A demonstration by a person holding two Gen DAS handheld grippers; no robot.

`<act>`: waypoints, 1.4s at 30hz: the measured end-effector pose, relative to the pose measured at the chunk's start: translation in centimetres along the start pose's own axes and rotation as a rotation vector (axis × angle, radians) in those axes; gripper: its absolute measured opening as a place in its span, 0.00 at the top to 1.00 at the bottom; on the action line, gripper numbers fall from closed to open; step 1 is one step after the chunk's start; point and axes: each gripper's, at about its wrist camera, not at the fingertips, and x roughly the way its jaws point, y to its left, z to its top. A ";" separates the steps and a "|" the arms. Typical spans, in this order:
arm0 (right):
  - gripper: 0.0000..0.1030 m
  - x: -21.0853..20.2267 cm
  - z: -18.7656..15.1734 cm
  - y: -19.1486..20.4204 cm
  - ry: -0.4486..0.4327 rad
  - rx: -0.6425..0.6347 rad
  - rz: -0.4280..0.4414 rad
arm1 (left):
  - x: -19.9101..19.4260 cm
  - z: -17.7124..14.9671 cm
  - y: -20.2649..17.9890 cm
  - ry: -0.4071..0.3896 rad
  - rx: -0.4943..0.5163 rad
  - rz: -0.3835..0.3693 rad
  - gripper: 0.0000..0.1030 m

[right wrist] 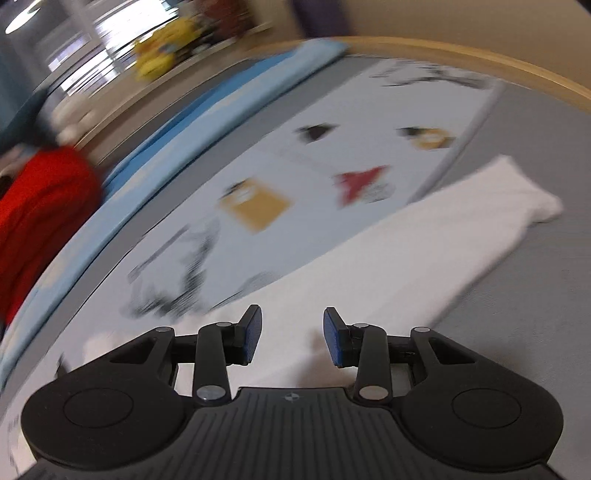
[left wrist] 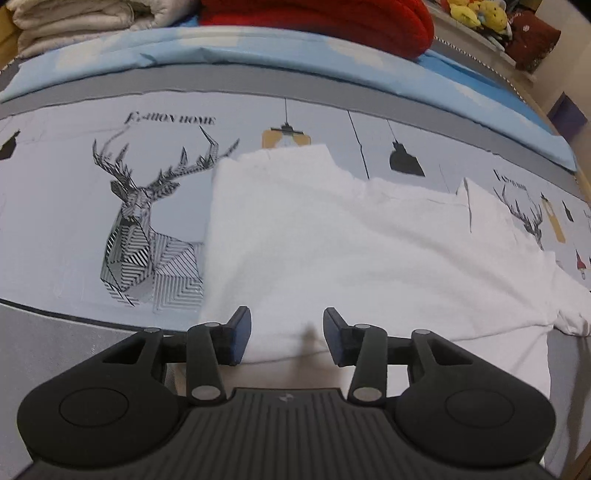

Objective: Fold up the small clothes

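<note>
A bed (left wrist: 55, 206) covered by a grey sheet printed with deer and lamps is shown. A light-blue quilt (left wrist: 258, 55), a red blanket (left wrist: 332, 18) and yellow plush toys (left wrist: 476, 13) are seen behind it.

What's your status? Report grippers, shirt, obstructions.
Left gripper open, empty, over the white shirt. Right gripper open, empty; view blurred. Shirt flat on the bed sheet, left side folded in. Nothing on it.

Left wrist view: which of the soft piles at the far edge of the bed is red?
The red bundle, at top centre behind the blue sheet. The folded quilt to its left is off-white, and the plush toys to its right are yellow.
</note>
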 end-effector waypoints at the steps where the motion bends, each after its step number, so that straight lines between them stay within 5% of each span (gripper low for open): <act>1: 0.63 0.2 0.5 -1.6 -0.005 0.033 -0.021 | 0.1 0.1 -0.2 0.003 0.001 0.000 0.54; 9: 0.63 2.6 1.9 -12.2 -0.002 0.294 -0.114 | 0.4 0.0 -0.7 0.006 0.019 0.015 0.54; 16: 0.65 3.8 2.2 -14.4 -0.083 0.383 -0.069 | 0.5 -0.1 -1.2 0.004 0.026 0.017 0.54; 22: 0.97 4.1 2.3 -14.5 -0.134 0.419 -0.120 | 0.3 -0.1 -0.7 0.002 0.023 0.018 0.54; 25: 0.97 2.3 2.8 -10.4 -0.220 0.283 -0.209 | -0.2 0.2 0.2 -0.010 0.000 0.022 0.54; 27: 0.97 0.1 2.7 -4.3 -0.320 0.077 -0.230 | -0.7 0.5 0.9 -0.022 -0.020 0.020 0.54; 29: 0.97 -2.3 1.1 2.5 -0.390 -0.127 -0.143 | -1.2 0.8 1.5 -0.032 -0.040 0.017 0.54; 32: 0.97 -6.6 -4.2 13.1 -0.425 -0.375 0.129 | -2.0 1.4 2.6 -0.048 -0.084 0.007 0.54; 35: 0.97 -9.7 -10.9 21.4 -0.321 -0.499 0.428 | -2.9 1.9 3.4 -0.070 -0.125 -0.004 0.54; 38: 0.94 -10.3 -17.5 27.2 -0.012 -0.556 0.684 | -3.4 2.3 4.0 -0.079 -0.153 -0.023 0.54; 40: 0.93 -9.9 -21.4 29.6 0.236 -0.616 0.739 | -3.4 2.4 4.4 -0.076 -0.174 -0.035 0.54; 42: 0.93 -10.2 -23.6 30.4 0.352 -0.697 0.715 | -3.1 2.5 5.0 -0.067 -0.196 -0.043 0.54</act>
